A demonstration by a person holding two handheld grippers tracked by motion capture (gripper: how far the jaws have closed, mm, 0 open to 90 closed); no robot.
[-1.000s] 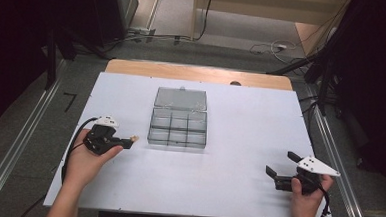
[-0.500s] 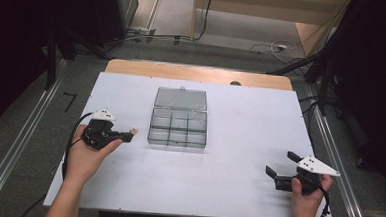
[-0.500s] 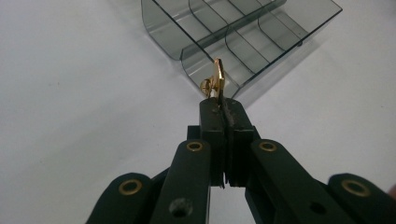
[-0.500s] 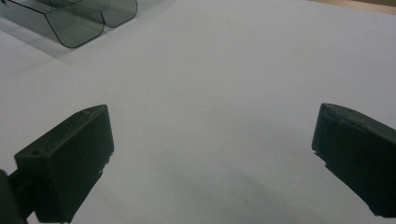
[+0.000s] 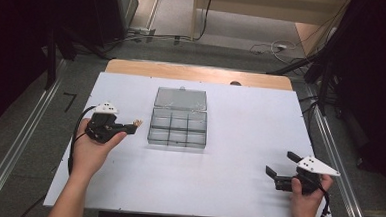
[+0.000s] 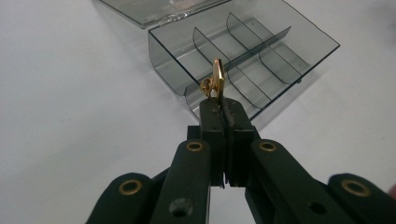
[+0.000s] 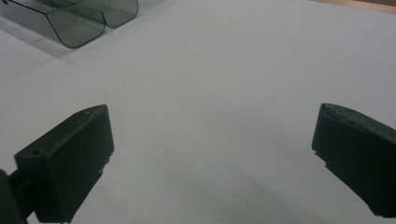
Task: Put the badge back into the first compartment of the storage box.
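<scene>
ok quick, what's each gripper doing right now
left gripper: shut on a small gold piece, held near the clear compartment box.
right gripper: open, holding nothing, over the white table.

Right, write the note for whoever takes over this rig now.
Left hand-held gripper: shut on a small gold piece, held just short of the compartment box's left side.
Right hand-held gripper: open, empty, resting near the table's right front.
Box: mid-table, clear lid folded back; its compartments look empty.
Done: piece picked up.
Left: probably carry it over a compartment and release.
</scene>
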